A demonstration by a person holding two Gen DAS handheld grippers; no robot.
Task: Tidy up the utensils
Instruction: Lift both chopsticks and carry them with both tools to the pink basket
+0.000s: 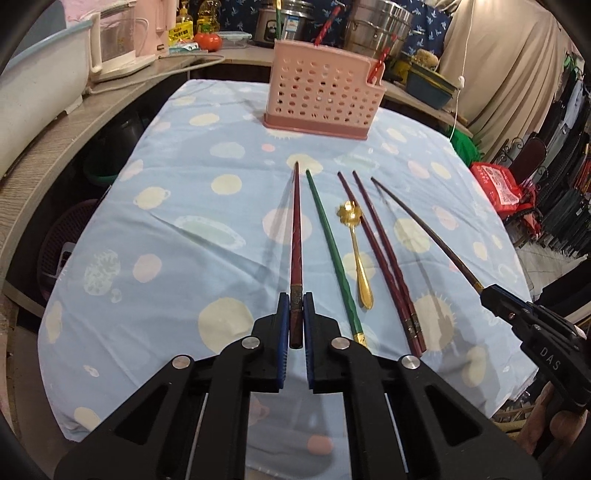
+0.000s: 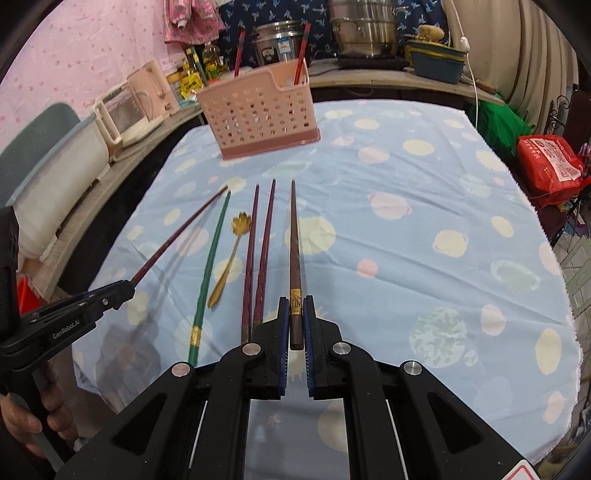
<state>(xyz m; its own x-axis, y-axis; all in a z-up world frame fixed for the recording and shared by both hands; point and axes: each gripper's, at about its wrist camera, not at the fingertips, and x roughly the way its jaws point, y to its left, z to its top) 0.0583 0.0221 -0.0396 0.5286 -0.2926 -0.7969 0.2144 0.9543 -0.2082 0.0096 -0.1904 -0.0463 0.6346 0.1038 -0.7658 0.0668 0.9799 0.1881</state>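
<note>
My left gripper (image 1: 296, 300) is shut on the thick end of a dark red chopstick (image 1: 296, 236), held just above the cloth; it also shows in the right wrist view (image 2: 177, 236). My right gripper (image 2: 296, 302) is shut on a brown chopstick (image 2: 294, 240) with a gold band, seen too in the left wrist view (image 1: 424, 229). On the cloth lie a green chopstick (image 1: 332, 247), a gold flower spoon (image 1: 357, 254) and two maroon chopsticks (image 1: 380, 254). The pink perforated utensil holder (image 1: 321, 92) stands at the far end with red chopsticks in it.
The table wears a blue dotted cloth (image 1: 166, 221). A counter behind holds a white appliance (image 1: 110, 44), bottles, steel pots (image 1: 376, 26) and a teal box (image 2: 437, 62). A red bag (image 2: 550, 166) sits off the right edge.
</note>
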